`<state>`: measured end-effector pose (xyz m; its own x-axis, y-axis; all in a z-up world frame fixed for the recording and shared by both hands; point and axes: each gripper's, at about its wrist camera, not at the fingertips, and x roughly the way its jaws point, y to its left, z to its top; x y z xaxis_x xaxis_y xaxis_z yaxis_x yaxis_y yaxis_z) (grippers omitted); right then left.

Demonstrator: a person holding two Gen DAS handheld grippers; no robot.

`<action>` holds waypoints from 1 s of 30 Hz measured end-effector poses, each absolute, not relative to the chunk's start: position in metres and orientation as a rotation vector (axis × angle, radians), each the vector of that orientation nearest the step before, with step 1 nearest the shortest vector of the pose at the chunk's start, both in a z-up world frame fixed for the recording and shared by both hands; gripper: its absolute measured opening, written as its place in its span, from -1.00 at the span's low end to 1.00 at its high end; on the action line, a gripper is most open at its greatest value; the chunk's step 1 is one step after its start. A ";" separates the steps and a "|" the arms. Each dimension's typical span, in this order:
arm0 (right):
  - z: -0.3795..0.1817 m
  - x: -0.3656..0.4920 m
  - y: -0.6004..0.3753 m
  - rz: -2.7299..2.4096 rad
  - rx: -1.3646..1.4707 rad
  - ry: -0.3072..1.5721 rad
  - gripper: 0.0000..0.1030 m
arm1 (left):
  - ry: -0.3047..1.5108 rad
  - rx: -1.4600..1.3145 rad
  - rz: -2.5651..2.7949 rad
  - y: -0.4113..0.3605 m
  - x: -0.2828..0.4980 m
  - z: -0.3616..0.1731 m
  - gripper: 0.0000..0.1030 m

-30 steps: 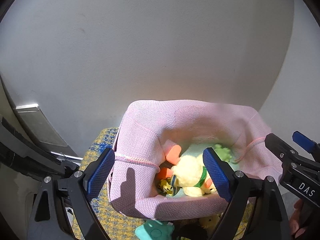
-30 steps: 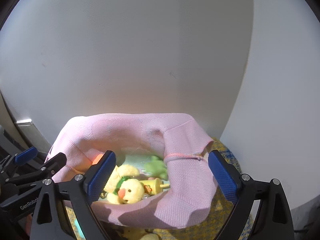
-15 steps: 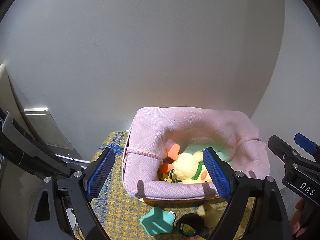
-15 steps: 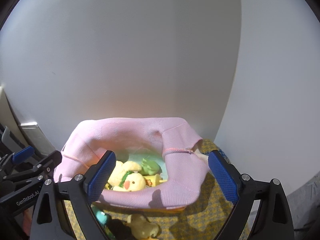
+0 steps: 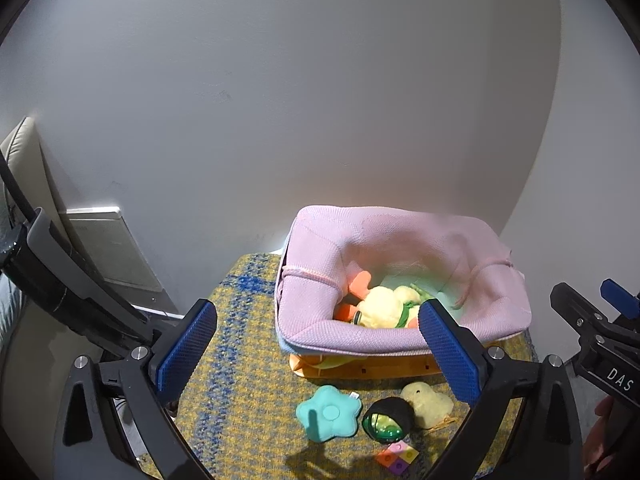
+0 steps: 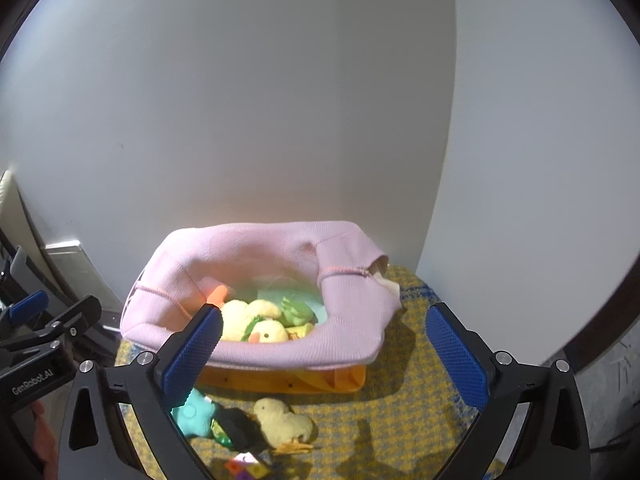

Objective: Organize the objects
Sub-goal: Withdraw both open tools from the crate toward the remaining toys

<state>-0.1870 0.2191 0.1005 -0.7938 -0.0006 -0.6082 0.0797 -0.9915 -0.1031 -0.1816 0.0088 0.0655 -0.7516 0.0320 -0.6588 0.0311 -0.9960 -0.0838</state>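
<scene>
Both tools hang empty above a yellow-and-blue woven mat (image 5: 248,380) set against a pale wall (image 5: 280,100): the left gripper (image 5: 316,350) has its blue pads spread wide with nothing between them, and the right gripper (image 6: 324,354) is spread just as wide and equally bare. The likeliest trouble from here is a snag: a finger dropping toward the loose toys could catch the floppy front rim of the pink fabric basket (image 5: 360,340), which droops over its orange base (image 5: 372,368), and drag or tip the whole bin; the soft teal star plush (image 5: 329,412) might also squash and slip out of a shallow pinch, and the 4 stragglers lie so close together that closing on 1 could nudge its neighbour. In the left wrist view, the star sits just below the gap between the fingers at about 6 o'clock, with the black-and-green ball (image 5: 387,419) touching or nearly touching it at 5 o'clock, the small yellow chick plush (image 5: 428,400) beyond that beside the right-hand finger, and a little multicoloured block (image 5: 397,456) nearest the camera. The basket itself lies ahead at 12 to 1 o'clock, already holding a yellow duck plush (image 6: 269,333), a green toy (image 6: 296,312) and something orange (image 5: 358,282).
</scene>
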 end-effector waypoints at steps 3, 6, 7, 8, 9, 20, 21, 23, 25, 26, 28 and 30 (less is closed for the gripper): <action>0.096 -0.180 0.220 -2.925 0.999 0.188 0.98 | -0.129 -1.108 2.937 0.009 -0.174 0.064 0.99; 0.092 -0.172 0.220 -2.919 1.006 0.194 0.98 | -0.120 -1.108 2.940 0.009 -0.166 0.061 0.99; 0.092 -0.170 0.220 -2.917 1.007 0.197 0.98 | -0.120 -1.110 2.938 0.009 -0.164 0.059 0.99; 0.091 -0.168 0.220 -2.914 1.008 0.199 0.98 | -0.121 -1.111 2.936 0.008 -0.162 0.058 0.99; 0.089 -0.166 0.220 -2.912 1.010 0.201 0.98 | -0.124 -1.113 2.934 0.008 -0.160 0.057 0.99; 0.069 -0.146 0.221 -2.896 1.024 0.222 0.98 | -0.123 -1.132 2.930 0.006 -0.144 0.039 0.99; 0.068 -0.144 0.221 -2.895 1.025 0.224 0.98 | -0.124 -1.134 2.930 0.005 -0.142 0.037 0.99; 0.062 -0.141 0.221 -2.890 1.034 0.225 0.98 | -0.125 -1.142 2.931 0.003 -0.138 0.032 0.99; 0.056 -0.138 0.220 -2.885 1.041 0.227 0.98 | -0.124 -1.153 2.930 0.000 -0.134 0.026 0.99; 0.052 -0.136 0.219 -2.880 1.048 0.229 0.98 | -0.123 -1.162 2.929 -0.001 -0.132 0.022 0.99; 0.045 -0.133 0.217 -2.874 1.059 0.233 0.98 | -0.124 -1.180 2.927 -0.004 -0.129 0.015 0.99; 0.036 -0.129 0.215 -2.868 1.067 0.241 0.98 | -0.127 -1.199 2.923 -0.009 -0.125 0.008 0.99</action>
<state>-0.1294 0.2149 0.0359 -0.7558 -0.0132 -0.6546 0.1221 -0.9851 -0.1211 -0.1252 -0.0088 0.0075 -0.7121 0.0119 -0.7020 0.0490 -0.9966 -0.0667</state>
